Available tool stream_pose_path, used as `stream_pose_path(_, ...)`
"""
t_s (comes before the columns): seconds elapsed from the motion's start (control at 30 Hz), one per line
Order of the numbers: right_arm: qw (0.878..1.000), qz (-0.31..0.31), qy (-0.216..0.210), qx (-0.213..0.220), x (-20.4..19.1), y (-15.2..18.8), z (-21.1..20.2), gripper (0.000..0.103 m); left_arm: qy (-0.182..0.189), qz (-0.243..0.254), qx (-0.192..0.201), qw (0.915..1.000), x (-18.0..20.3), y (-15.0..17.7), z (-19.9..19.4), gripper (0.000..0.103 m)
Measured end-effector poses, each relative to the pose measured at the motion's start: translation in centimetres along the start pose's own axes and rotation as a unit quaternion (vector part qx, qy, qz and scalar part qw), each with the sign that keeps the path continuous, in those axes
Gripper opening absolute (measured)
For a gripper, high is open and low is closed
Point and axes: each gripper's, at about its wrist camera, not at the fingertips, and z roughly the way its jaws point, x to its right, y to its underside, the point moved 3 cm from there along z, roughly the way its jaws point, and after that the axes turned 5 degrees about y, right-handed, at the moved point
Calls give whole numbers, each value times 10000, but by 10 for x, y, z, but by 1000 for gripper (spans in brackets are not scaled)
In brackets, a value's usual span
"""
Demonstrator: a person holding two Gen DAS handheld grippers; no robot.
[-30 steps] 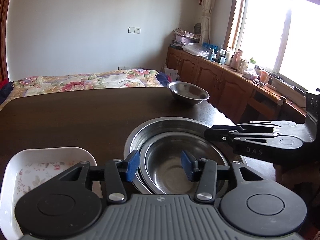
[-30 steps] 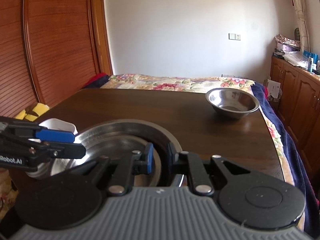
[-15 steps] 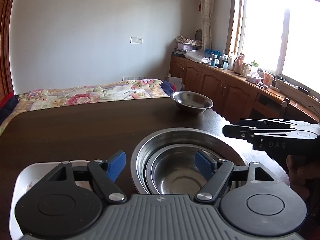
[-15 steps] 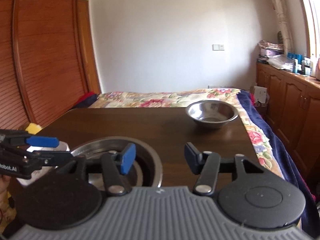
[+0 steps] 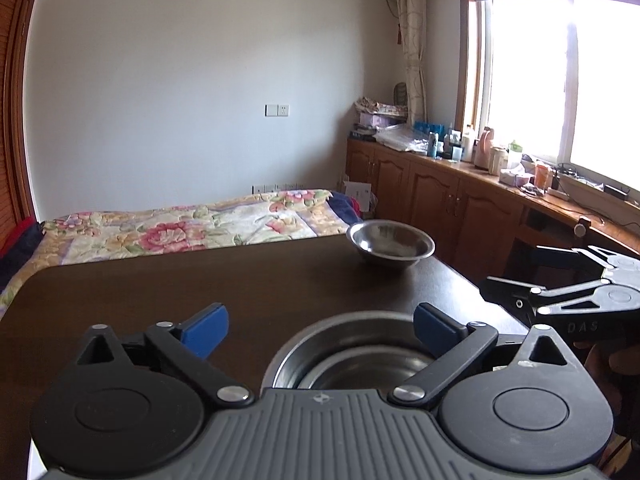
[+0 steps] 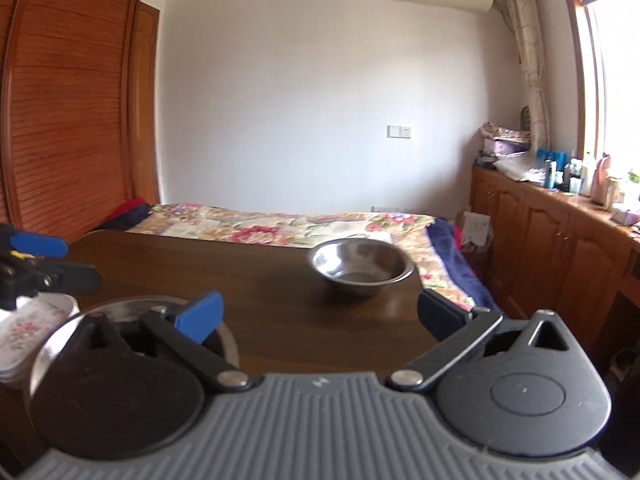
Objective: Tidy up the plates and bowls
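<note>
Both grippers hang above the near edge of the dark brown wooden surface [image 5: 248,280]. The left gripper [image 5: 320,326] is spread wide and empty over the nested shiny steel bowls [image 5: 352,356]. The right gripper [image 6: 320,314] gapes wide too, holding nothing. A single small steel bowl [image 6: 362,266] sits alone near the far right corner, close to the edge, with bare surface between. A white floral plate [image 6: 28,324] lies at the left edge.

Left hand-held gripper [image 5: 320,326] and right hand-held gripper [image 6: 320,316] both held level, jaws spread wide, gripping nothing.
</note>
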Motion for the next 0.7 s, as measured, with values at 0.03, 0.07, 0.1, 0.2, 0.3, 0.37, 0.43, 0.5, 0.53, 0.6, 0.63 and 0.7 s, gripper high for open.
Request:
stream_pose_path(0.03,10000,-3,33,27,1,0,-1,103,13,8,36,10000,0,-2,1,101)
stream_pose_path(0.07,9999,4,83,57,3,0,0,103,11,1,91,10000,1,-4,0,101)
stream_pose_path(0.1,9999,9,125,70,5,-1,1,103,3,-9,155,9999,1,-7,-1,102)
stream_pose_path(0.2,9998,48,205,35,11,-2,8,103,26,19,273,9996,6,-17,-2,102)
stream_pose_path(0.3,9997,58,220,5,15,-2,12,103,70,112,320,9994,10,-26,-1,102)
stream_pose_path(0.37,9997,20,224,-3,18,-4,16,103,64,185,355,9992,13,-31,0,102)
stream_pose_path(0.43,9997,3,227,-4,21,-6,19,103,69,243,371,9990,15,-37,3,102)
stream_pose_path(0.5,9998,4,211,8,25,-10,22,103,69,290,371,9989,17,-41,7,102)
stream_pose_path(0.53,9998,0,197,20,27,-12,23,103,68,321,367,9988,19,-43,9,102)
stream_pose_path(0.6,9998,-17,197,32,31,-17,27,103,68,391,353,9986,20,-47,15,102)
stream_pose_path(0.63,9998,-33,214,50,32,-19,29,103,64,429,342,9985,22,-50,19,102)
stream_pose_path(0.7,9997,-69,237,80,35,-23,34,103,56,496,331,9982,24,-53,25,102)
